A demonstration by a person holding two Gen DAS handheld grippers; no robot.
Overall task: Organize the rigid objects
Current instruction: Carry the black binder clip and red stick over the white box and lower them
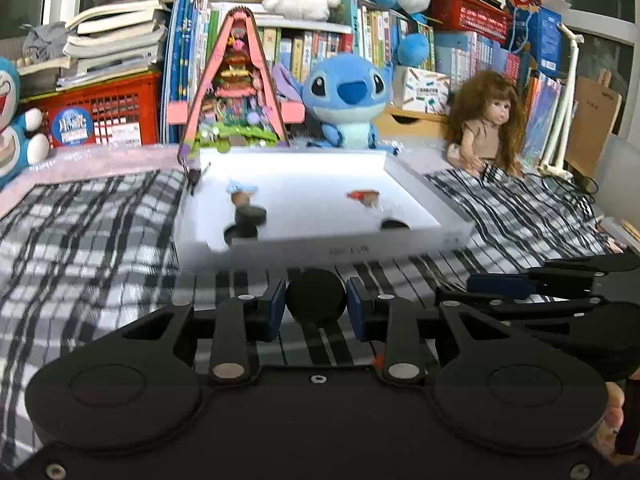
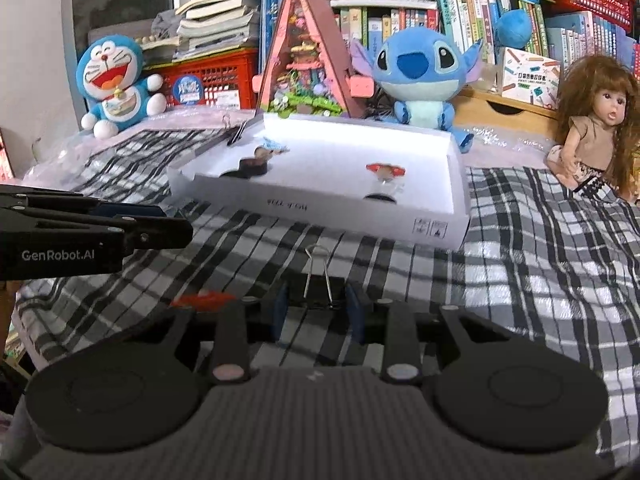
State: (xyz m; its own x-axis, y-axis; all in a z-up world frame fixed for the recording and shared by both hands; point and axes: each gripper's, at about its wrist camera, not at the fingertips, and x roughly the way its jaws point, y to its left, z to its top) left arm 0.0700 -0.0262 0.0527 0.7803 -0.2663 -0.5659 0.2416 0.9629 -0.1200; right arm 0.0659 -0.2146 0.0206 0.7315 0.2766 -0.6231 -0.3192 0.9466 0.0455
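Left wrist view: left gripper point(image 1: 316, 305) clamps black disc point(image 1: 316, 295) over checked cloth point(image 1: 80, 232). Right gripper point(image 2: 316, 307) clamps binder clip point(image 2: 317, 290). White tray point(image 2: 440, 222) far; bookshelf point(image 2: 400, 20) behind.

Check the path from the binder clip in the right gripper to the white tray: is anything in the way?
Nothing visible blocks it. The binder clip sits between the right gripper fingers, and only bare checked cloth lies between it and the white tray. The left gripper is off to the side.
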